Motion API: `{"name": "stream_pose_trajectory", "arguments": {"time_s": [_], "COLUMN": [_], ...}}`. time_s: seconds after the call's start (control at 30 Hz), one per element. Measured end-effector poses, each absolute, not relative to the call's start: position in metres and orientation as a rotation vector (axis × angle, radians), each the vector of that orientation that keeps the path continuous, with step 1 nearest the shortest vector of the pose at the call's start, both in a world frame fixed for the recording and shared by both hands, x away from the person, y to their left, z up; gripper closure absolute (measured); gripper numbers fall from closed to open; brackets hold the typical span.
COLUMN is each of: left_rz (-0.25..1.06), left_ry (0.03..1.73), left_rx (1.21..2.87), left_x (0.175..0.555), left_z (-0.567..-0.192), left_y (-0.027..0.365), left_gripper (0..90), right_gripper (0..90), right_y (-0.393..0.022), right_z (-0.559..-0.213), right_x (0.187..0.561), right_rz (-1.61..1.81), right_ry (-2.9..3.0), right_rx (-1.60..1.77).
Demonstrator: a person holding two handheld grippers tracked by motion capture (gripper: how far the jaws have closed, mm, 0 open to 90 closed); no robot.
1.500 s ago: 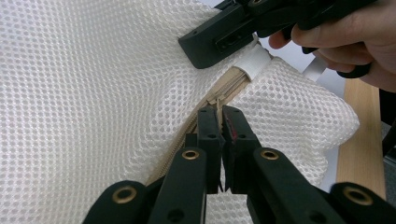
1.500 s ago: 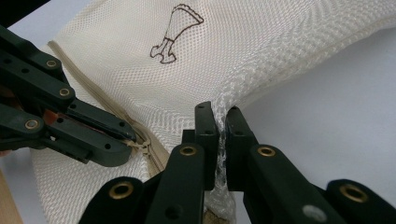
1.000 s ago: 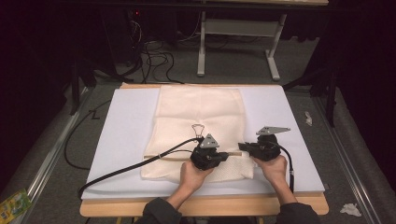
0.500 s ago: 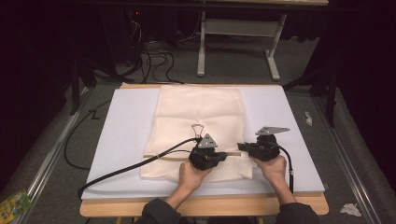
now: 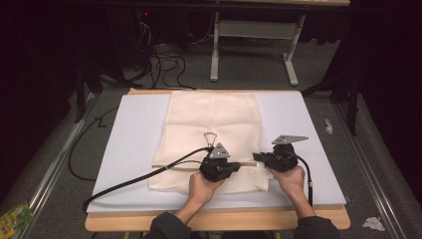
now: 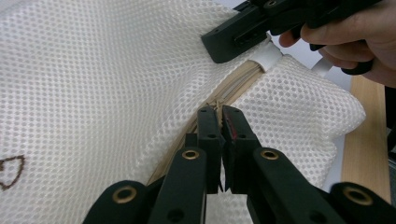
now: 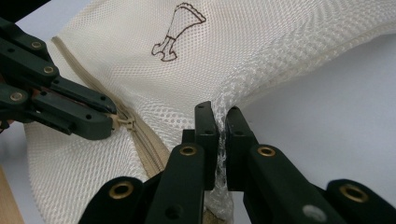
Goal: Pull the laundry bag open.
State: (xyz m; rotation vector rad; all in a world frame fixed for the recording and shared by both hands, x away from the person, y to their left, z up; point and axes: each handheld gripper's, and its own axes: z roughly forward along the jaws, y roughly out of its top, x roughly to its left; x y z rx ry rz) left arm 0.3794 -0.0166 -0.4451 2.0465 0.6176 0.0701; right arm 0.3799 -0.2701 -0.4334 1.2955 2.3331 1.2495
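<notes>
mesh bag [image 5: 214, 129]: cream open-weave cloth | table [image 5: 209, 223]: pale wood edge | fingers [image 6: 209, 135]: matt black plastic

No readable text or numbers, only a brown outline drawing [image 7: 178, 31] on the mesh bag [image 7: 140, 70]

A cream mesh laundry bag [image 5: 214, 134] lies flat on the white mat. Its beige zipper [image 6: 233, 88] runs across the near end, with a small brown print [image 7: 177, 32] on the mesh
</notes>
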Motion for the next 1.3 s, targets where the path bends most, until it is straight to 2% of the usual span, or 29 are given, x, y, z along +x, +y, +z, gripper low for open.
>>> {"name": "stream_pose_trajectory", "arguments": {"time_s": [1.3], "left_rz": [0.125], "left_ry": [0.669], "left_rx": [2.019], "left_x": [0.38], "left_z": [-0.437], "left_y": [0.023], "left_gripper": [87.3], "right_gripper": [88.1], "right_y": [-0.272], "right_z": [-0.434], "right_x": [0.381], "right_rz": [1.255], "right_ry": [2.324], "right_rx": [1.302]}}
